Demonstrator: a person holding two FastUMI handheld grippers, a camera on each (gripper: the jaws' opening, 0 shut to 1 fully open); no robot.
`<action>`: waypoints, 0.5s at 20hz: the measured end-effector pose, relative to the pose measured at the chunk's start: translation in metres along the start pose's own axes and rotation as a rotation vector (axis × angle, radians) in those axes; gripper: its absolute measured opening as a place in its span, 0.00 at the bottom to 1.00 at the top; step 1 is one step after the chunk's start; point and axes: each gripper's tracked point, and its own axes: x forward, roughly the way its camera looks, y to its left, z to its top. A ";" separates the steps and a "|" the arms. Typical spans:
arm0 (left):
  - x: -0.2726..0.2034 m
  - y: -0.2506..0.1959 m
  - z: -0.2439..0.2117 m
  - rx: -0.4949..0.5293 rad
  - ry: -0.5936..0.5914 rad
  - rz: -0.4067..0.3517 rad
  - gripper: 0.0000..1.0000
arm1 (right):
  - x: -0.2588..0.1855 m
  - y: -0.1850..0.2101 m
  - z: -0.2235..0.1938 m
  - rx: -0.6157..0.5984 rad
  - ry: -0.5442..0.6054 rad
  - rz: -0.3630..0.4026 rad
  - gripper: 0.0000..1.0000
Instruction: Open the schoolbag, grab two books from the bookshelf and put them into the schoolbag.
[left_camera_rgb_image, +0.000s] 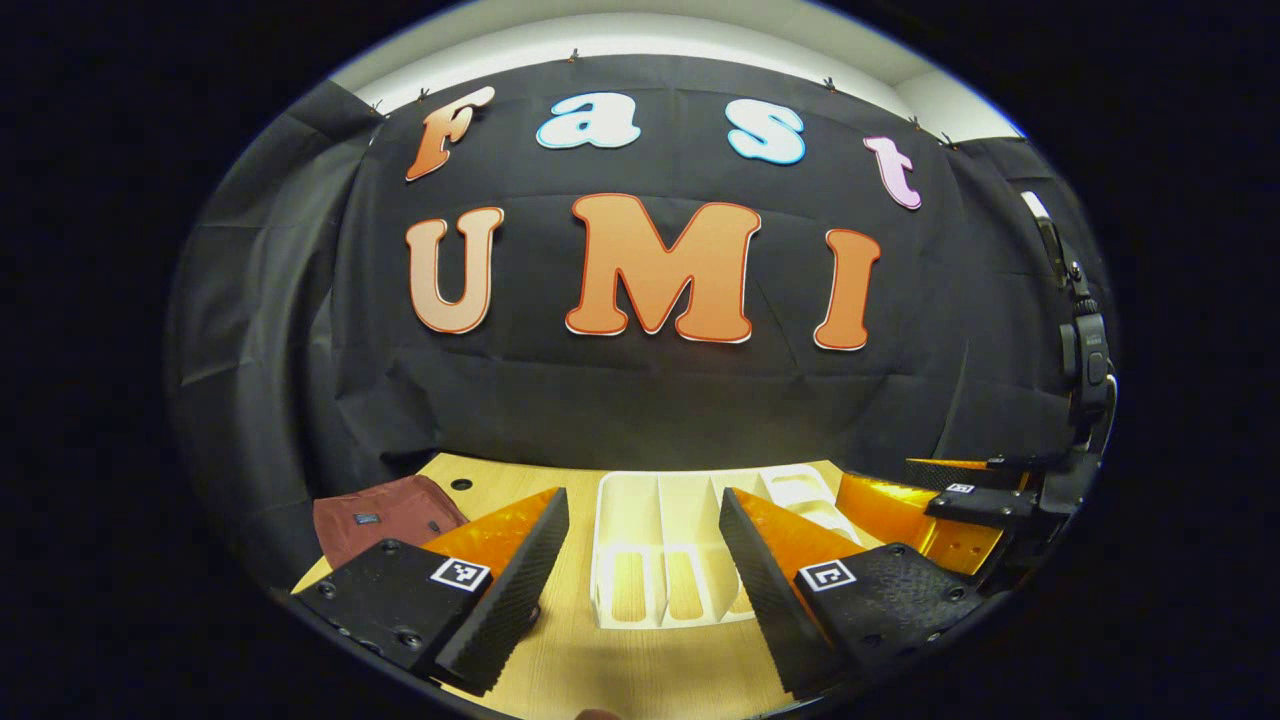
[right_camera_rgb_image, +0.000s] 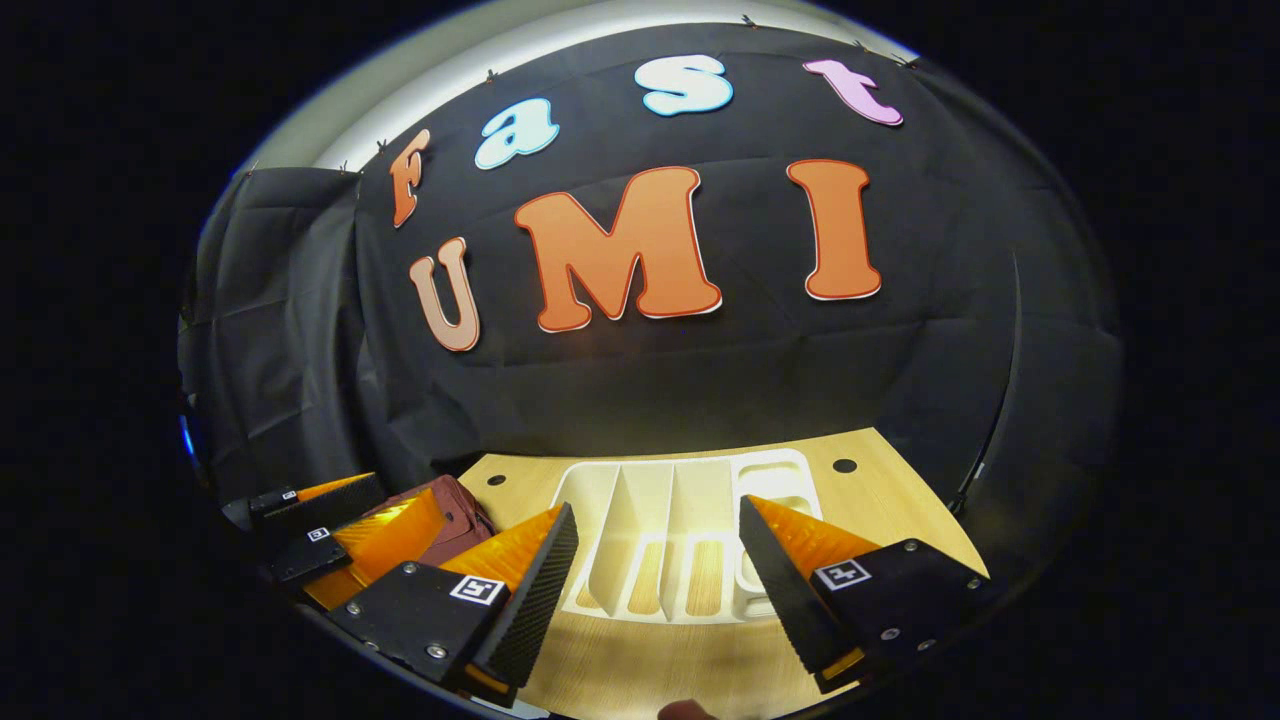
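The dark red fabric schoolbag (left_camera_rgb_image: 385, 517) lies flat at the far left of the pale wooden desk (left_camera_rgb_image: 600, 670), close to the black cloth wall; in the right gripper view it (right_camera_rgb_image: 455, 515) sits partly behind the left tool. Whether its zip is open or closed is too small to tell. Just to its right stands the white plastic bookshelf with upright dividers (left_camera_rgb_image: 665, 550), whose slots look empty: bare wood shows through the slits in its base, and no books can be made out. That fits either a job with the books already in the bag, or one where the books are out of sight.

The left tool (left_camera_rgb_image: 640, 560) hovers above the desk's near edge with its fingers wide apart, gripping nothing. The right tool (right_camera_rgb_image: 655, 570) hangs beside it, likewise spread and empty, aimed at the shelf.

If the bag is to be worked, it would likely go best with one tool pinning the limp fabric while the other takes the zip pull, since soft cloth will slide and bunch.
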 end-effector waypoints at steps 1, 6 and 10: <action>0.001 0.002 0.000 0.006 -0.013 0.013 0.96 | -0.001 0.000 0.000 -0.023 -0.010 0.002 0.97; -0.001 0.002 -0.002 0.008 -0.015 0.048 0.96 | -0.005 0.007 -0.013 -0.081 -0.018 0.000 0.97; 0.001 0.000 0.008 0.020 -0.057 0.059 0.96 | 0.000 0.016 -0.016 -0.101 -0.022 -0.001 0.97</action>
